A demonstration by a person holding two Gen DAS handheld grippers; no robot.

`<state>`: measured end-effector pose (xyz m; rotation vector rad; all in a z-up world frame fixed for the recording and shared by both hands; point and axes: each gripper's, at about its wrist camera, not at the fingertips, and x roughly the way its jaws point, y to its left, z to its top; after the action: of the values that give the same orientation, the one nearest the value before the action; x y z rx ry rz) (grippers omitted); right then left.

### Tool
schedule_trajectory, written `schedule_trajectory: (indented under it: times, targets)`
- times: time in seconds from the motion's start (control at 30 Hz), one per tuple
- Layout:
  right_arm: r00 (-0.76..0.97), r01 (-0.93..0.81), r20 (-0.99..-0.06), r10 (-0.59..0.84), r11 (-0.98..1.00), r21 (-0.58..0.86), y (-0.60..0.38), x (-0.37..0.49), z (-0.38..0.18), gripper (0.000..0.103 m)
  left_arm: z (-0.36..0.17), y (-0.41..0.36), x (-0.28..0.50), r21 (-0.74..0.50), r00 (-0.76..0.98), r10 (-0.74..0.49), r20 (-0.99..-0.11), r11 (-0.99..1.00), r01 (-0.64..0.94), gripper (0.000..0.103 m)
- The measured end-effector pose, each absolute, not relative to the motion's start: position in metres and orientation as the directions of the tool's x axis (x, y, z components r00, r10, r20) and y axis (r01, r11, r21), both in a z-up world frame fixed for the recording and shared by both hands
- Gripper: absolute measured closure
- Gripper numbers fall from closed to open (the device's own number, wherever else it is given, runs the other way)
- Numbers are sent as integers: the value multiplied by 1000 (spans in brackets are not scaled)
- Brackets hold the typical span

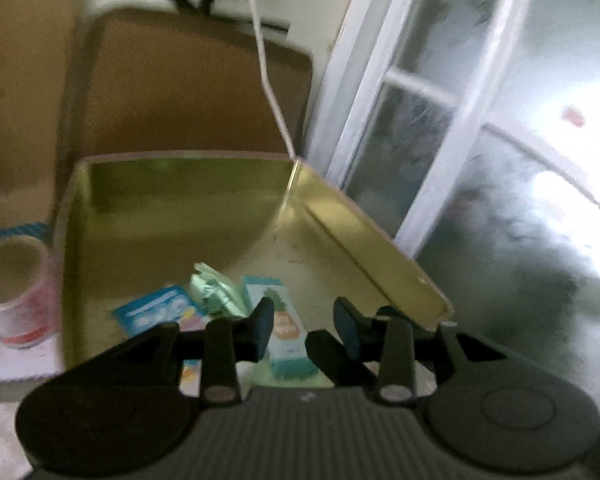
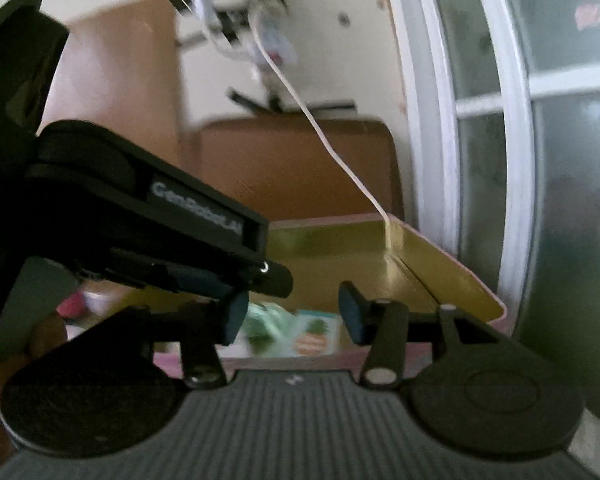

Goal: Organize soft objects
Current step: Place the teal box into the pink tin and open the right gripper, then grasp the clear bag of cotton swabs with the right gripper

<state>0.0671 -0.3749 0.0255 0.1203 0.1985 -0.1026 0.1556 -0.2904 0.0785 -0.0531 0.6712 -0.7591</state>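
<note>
Both grippers, left [image 1: 302, 322] and right [image 2: 293, 314], hang with jaws apart, gripping nothing (probably between picks). Just beyond, soft packets [image 1: 220, 296] lie gathered inside the gold tin [image 1: 180, 216], likely their collecting place.

Left gripper [image 1: 302, 320] tipped downward, jaws apart with nothing pinched, right gripper [image 2: 294, 316] held nearly flat, jaws apart and empty, left gripper's black body just ahead of it on the left
</note>
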Motion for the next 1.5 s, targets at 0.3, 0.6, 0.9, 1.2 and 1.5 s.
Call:
schedule_trajectory:
  times: [0.3, 0.6, 0.9, 1.2, 1.5]
  targets:
    - [899, -243, -314, 305, 944, 221, -266, 25, 19, 50, 73, -121, 59, -242, 646, -597, -475, 795, 556, 68]
    - [688, -570, -436, 580, 804, 168, -152, 27, 27, 32, 50, 55, 35, -346, 756, -367, -542, 917, 197, 66]
    - [656, -556, -565, 500, 827, 88, -99, 65, 12, 32, 21, 61, 70, -410, 702, -428, -569, 888, 209, 55]
    - [678, -509, -555, 481, 853, 117, -122, 59, 7, 53, 6, 22, 79, -385, 654, -452, -606, 887, 256, 60]
    - [757, -381, -529, 384, 917, 120, -193, 30, -2, 52, 4, -55, 78, -371, 568, -539, -622, 842, 392, 60]
